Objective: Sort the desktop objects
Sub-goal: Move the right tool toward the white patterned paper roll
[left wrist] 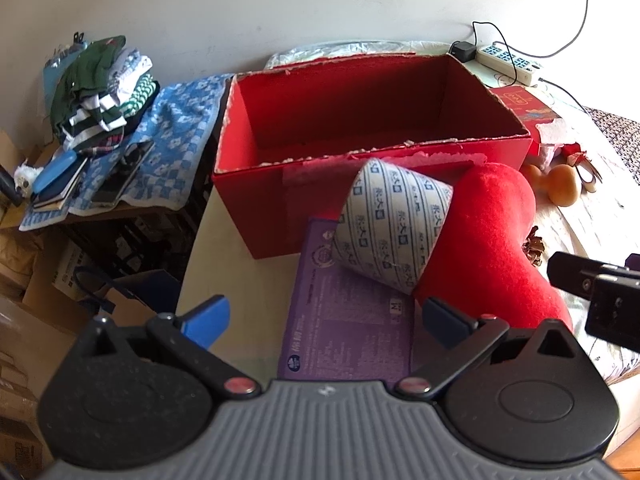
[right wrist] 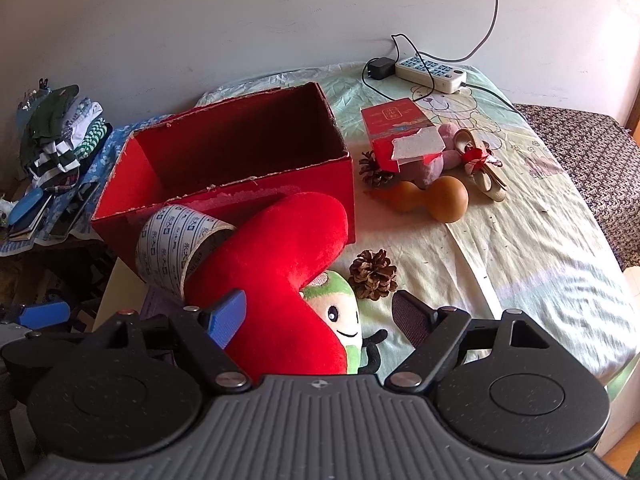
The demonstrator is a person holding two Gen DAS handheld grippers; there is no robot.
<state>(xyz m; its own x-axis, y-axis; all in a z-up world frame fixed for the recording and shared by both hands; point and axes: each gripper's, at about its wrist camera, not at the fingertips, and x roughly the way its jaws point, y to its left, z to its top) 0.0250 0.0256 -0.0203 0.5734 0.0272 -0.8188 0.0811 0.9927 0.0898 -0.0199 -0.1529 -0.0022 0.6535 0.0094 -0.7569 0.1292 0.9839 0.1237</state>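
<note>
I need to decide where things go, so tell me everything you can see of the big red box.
The big red cardboard box is rectangular and open-topped, red inside and out, with torn, ragged white edges along its rim. It looks empty as far as the views reach inside. It stands upright at the table's left edge. A red plush cushion and a patterned paper cone rest against its front wall.

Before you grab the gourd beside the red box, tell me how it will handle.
The gourd lies on its side on the wrinkled cloth, so it probably rolls if nudged. Its glossy, rounded skin may slip between jaws. It looks dried and hollow, likely light; the narrow waist seems the safest grip.
</note>
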